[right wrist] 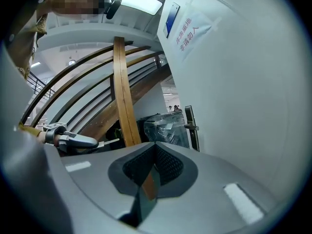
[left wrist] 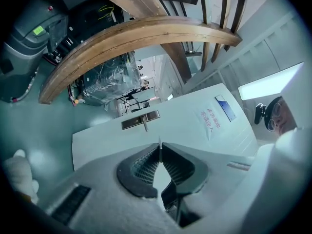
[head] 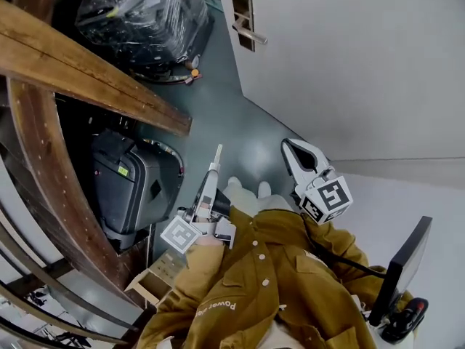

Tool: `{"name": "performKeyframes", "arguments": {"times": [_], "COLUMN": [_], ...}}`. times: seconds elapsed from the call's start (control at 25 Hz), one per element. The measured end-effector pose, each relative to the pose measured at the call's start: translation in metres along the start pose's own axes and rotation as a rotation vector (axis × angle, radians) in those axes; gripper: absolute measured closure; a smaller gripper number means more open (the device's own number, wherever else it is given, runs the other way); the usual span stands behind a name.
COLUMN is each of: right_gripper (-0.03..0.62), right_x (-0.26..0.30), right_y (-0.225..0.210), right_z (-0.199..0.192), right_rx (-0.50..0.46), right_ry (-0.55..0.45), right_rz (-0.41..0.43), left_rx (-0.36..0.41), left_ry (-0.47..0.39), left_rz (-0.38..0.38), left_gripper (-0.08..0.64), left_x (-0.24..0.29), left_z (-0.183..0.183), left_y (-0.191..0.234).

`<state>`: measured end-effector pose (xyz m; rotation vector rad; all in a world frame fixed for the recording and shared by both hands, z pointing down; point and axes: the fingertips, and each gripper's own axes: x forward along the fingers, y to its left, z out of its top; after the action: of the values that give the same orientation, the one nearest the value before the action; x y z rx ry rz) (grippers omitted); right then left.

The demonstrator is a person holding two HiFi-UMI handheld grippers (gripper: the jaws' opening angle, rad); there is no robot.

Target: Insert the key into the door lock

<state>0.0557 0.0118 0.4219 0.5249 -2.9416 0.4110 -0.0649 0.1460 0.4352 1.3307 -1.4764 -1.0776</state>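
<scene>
1. My left claw (head: 215,170) is pinched narrow on the key (head: 218,153). The thin blade sticks out past the tips and points toward the door lock (head: 243,11).
2. The key is well short of the door lock, with a strip of open grey floor (head: 225,100) between them.
3. My right claw (head: 289,148) has its jaws together with nothing between them. It is also well short of the lock, beside the left claw and nearer the white door (head: 363,64).
4. The lock's dark plate sits close to the door's edge, and a lever handle (head: 253,35) juts out from it.
5. Away from the door, a plastic-wrapped bundle (head: 142,17) stands near the lock.
6. The wooden stair beam (head: 94,75) ends between that bundle and my left claw, so the free lane to the lock runs between the beam's end and the door face.
</scene>
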Motion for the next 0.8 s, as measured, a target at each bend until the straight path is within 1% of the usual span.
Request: {"name": "performKeyframes", "arguments": {"times": [0.16, 0.28, 0.36, 0.44, 0.64, 0.8], "right_gripper": [0.586, 0.587, 0.586, 0.586, 0.586, 0.586], "right_x": [0.04, 0.082, 0.111, 0.138, 0.207, 0.235], "right_y": [-0.018, -0.032, -0.04, -0.049, -0.075, -0.084], "right_z": [-0.001, 0.004, 0.017, 0.032, 0.056, 0.072], "right_rx": [0.008, -0.005, -0.029, -0.063, -0.115, -0.135], "right_ry": [0.02, 0.026, 0.014, 0.003, 0.024, 0.024], "right_rz": [-0.001, -0.015, -0.032, -0.045, -0.073, -0.108], "left_rx": [-0.009, -0.039, -0.054, -0.054, -0.085, -0.066], "left_ry": [0.006, 0.021, 0.046, 0.078, 0.146, 0.214], "left_rz": [-0.027, -0.036, -0.043, -0.055, -0.067, -0.089], "left_gripper": [0.532, 0.532, 0.532, 0.532, 0.532, 0.532], "left_x": [0.046, 0.082, 0.107, 0.132, 0.194, 0.226], "left_z": [0.03, 0.056, 0.075, 0.095, 0.149, 0.168], "left_y": [0.006, 0.02, 0.026, 0.031, 0.046, 0.048]}}
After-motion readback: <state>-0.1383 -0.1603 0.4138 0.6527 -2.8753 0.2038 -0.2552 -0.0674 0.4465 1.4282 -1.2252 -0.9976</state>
